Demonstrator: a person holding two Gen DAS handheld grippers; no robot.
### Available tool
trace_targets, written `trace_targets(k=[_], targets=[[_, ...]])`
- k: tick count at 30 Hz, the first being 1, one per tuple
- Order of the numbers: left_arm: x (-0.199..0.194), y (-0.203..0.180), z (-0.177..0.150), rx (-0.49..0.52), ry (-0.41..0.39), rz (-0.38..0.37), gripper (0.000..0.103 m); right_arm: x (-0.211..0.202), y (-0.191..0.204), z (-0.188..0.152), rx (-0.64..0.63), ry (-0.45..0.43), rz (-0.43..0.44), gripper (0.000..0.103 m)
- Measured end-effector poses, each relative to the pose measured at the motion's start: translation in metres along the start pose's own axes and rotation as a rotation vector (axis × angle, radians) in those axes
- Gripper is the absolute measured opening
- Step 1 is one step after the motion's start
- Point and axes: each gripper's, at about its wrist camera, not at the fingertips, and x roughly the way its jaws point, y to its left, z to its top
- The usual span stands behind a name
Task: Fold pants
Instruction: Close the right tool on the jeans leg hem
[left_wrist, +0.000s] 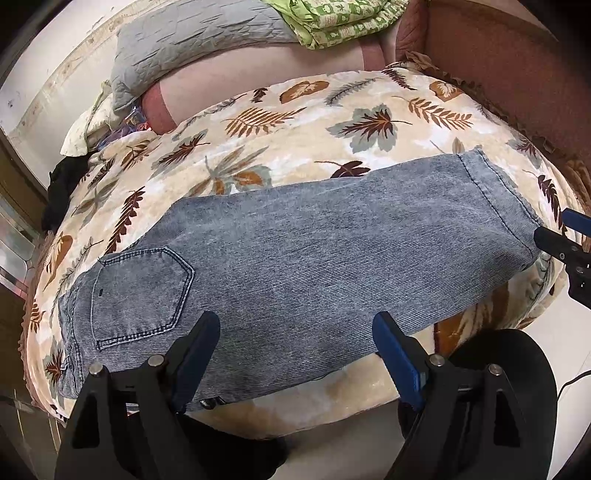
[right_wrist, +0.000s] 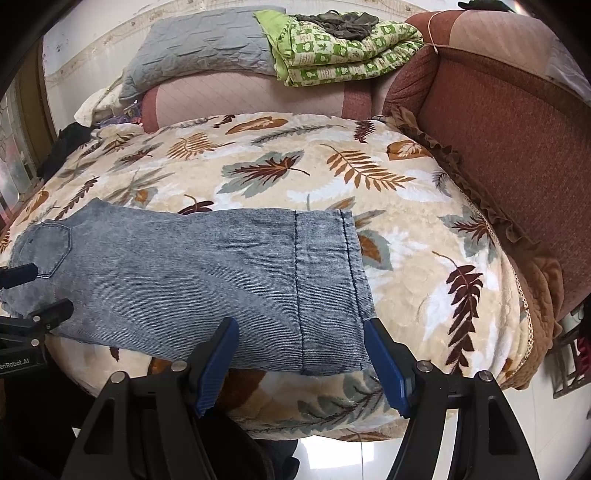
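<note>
spread across nearly all of both views: a plush leaf-print blanket (left_wrist: 295, 122), cream with brown, orange and grey-blue leaves, draped over a rounded seat. rising at 2 o'clock in the right wrist view, a reddish-brown sofa arm (right_wrist: 517, 122) with a ruffled brown trim (right_wrist: 480, 192) along the blanket's edge. behind, at 12 o'clock, a pale pink backrest (right_wrist: 251, 94) carrying a grey quilted pillow (right_wrist: 199, 55) and, just beside it at 1 o'clock, a folded green patterned quilt (right_wrist: 343, 51) with a dark crumpled cloth (right_wrist: 340, 22) on top. glossy white floor (right_wrist: 332, 458) at 6 o'clock.

lying flat on the blanket's near half, stretched from 9 to 3 o'clock: pale blue denim pants (left_wrist: 314, 251), legs stacked one over the other. waist end and back pocket (left_wrist: 140, 295) at 8 o'clock in the left wrist view; hem end (right_wrist: 325, 288) with two dark stitched lines just right of centre in the right wrist view.

poised at 6 o'clock over the near edge of the pants by the pocket: left gripper (left_wrist: 295, 354), jaws wide apart, blue pads clear of the cloth on both sides, nothing pinched. seen also at 9 o'clock in the right wrist view, fingers apart over the waist end.

poised at 6 o'clock at the hem: right gripper (right_wrist: 301, 362), jaws apart, one blue pad above the denim, the other just beside the hem corner, nothing clamped. visible too at 3 o'clock in the left wrist view, near the hem; contact there cannot be told.
</note>
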Motion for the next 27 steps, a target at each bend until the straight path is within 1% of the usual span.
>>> trace_targets(k=[18, 22, 24, 27], targets=[[0.003, 0.004, 0.001, -0.012, 0.004, -0.001, 0.085, 0.002, 0.000, 0.000, -0.004, 0.007, -0.011, 0.073], [0.004, 0.009, 0.000, -0.022, 0.007, 0.009, 0.085, -0.001, -0.016, -0.003, 0.024, 0.012, 0.005, 0.073], [0.005, 0.013, -0.001, -0.031, 0.009, 0.011, 0.085, -0.001, -0.031, -0.008, 0.065, 0.020, 0.034, 0.073], [0.009, 0.016, -0.003, -0.036, 0.016, 0.017, 0.085, 0.001, -0.058, -0.018, 0.167, 0.037, 0.086, 0.073]])
